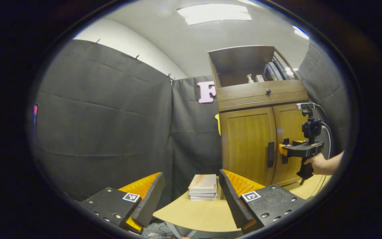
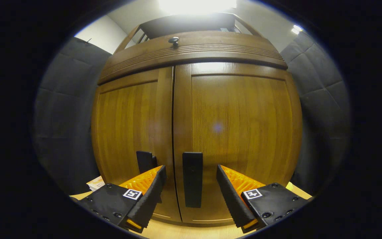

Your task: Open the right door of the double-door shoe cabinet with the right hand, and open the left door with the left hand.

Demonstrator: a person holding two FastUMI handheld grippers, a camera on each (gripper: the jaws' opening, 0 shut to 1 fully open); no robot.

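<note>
The wooden shoe cabinet (image 1: 254,99) stands on a light table, both doors closed. In the right gripper view its right door (image 2: 240,132) carries a dark vertical handle (image 2: 192,179), which stands between the open fingers of my right gripper (image 2: 191,186); neither finger touches it. The left door (image 2: 128,129) has its own dark handle (image 2: 145,161), partly hidden by a finger. In the left gripper view my left gripper (image 1: 191,194) is open and empty, well short of the cabinet, and the right gripper (image 1: 282,149), held by a hand (image 1: 320,164), sits at the door handles (image 1: 271,154).
A stack of books (image 1: 203,187) lies on the table (image 1: 194,215) left of the cabinet. The cabinet has a drawer with a knob (image 1: 268,90) and an open shelf holding books and small items (image 1: 270,71). Black cloth walls close in on the left and right.
</note>
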